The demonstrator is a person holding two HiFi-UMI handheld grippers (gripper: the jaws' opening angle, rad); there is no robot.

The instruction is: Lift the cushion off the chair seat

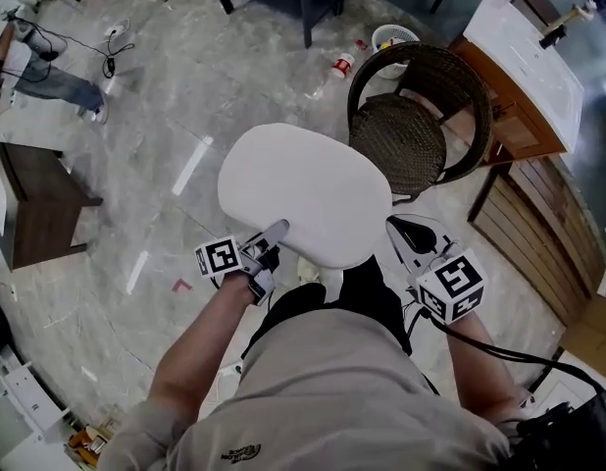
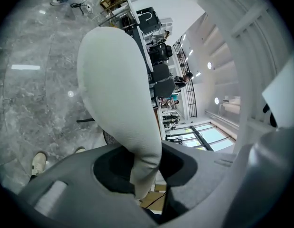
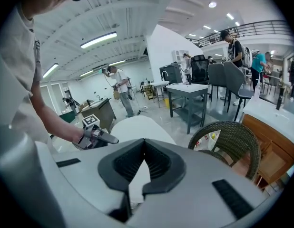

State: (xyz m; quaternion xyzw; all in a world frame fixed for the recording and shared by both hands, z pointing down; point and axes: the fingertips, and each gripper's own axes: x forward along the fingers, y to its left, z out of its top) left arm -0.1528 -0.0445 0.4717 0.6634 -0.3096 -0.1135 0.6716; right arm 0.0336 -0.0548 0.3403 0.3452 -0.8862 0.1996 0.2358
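Cushion [image 1: 303, 194] up in the air, clear of the chair [image 1: 421, 130], with a gripper at each edge. The left gripper [image 1: 276, 234] pinches the near rim; its own view shows the fold wedged between the jaws. The right gripper [image 1: 396, 229] is pressed nearly together on a thin edge, which only its own view shows.

Grey marbled floor [image 1: 166, 96] fills most of the head view, marked with short white tape strips [image 1: 192, 165] left of centre. A dark brown side table [image 1: 43, 204] stands at the left edge, and a wooden cabinet [image 1: 514, 106] with a white top runs along the upper right. Cables [image 1: 107, 47] trail at upper left (a plastic bottle [image 1: 339, 66] lies near top centre). In the right gripper view, strip lights [image 3: 98, 39] line a white ribbed ceiling [image 3: 137, 13], with a grey table [image 3: 187, 90] and a railed mezzanine [image 3: 261, 30] beyond.
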